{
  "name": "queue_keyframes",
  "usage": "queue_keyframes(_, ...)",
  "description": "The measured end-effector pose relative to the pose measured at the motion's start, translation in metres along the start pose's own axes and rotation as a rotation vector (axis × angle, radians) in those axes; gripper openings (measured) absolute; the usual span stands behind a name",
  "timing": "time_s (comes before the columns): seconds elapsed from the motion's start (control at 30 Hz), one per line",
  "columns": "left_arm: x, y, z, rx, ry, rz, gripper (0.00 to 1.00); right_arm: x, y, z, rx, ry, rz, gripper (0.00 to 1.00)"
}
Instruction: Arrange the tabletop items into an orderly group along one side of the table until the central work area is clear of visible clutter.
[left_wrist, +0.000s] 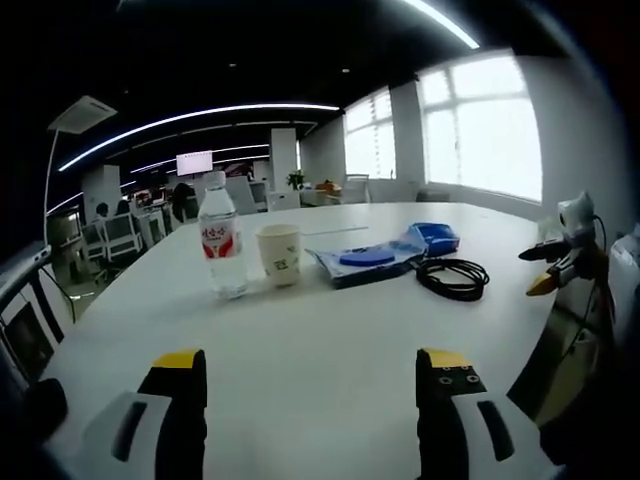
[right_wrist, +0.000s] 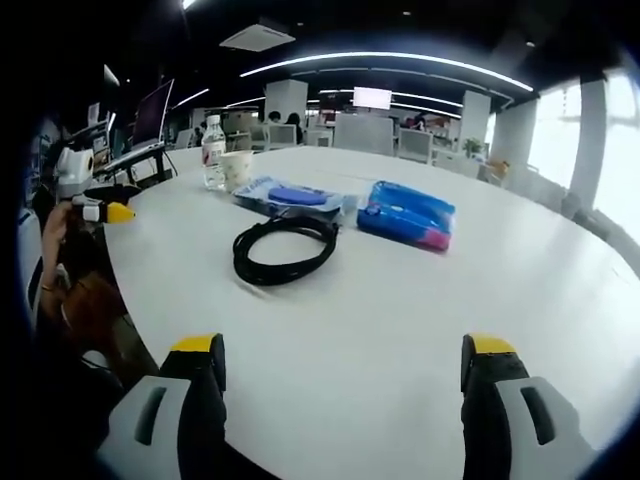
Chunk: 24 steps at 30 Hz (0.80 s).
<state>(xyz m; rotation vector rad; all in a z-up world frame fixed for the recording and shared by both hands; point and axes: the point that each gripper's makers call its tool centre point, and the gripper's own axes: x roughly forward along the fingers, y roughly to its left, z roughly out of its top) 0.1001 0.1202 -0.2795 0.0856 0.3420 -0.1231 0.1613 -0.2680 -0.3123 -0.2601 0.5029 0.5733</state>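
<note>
On the white table (right_wrist: 420, 330), the water bottle (left_wrist: 221, 247), paper cup (left_wrist: 279, 254), blue packets (right_wrist: 408, 214) and black cable (right_wrist: 284, 248) are sitting in a loose row, still needing tightening, while the left gripper (left_wrist: 312, 385) and right gripper (right_wrist: 340, 375) are hovering spread and empty.

Open-plan office: desk rows (left_wrist: 120, 235), wall monitor (left_wrist: 194, 162), ceiling light strips (right_wrist: 400, 62).

The water bottle (right_wrist: 213, 153) label is too small to read. The paper cup (right_wrist: 237, 170) partly hides behind the blue packet (right_wrist: 293, 197)
</note>
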Motion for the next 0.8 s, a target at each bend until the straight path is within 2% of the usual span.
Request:
queue_keyframes(0.33, 0.0007, 0.0009, -0.0052, -0.004, 0.016, 0.003, 0.86, 0.0013, 0.0005, 0.0015, 0.004, -0.005, 0.004, 0.94)
queue_keyframes(0.8, 0.0028, -0.0034, -0.0021, -0.006, 0.005, -0.011, 0.86, -0.0013, -0.0053, 0.0052, -0.001, -0.014, -0.018, 0.94)
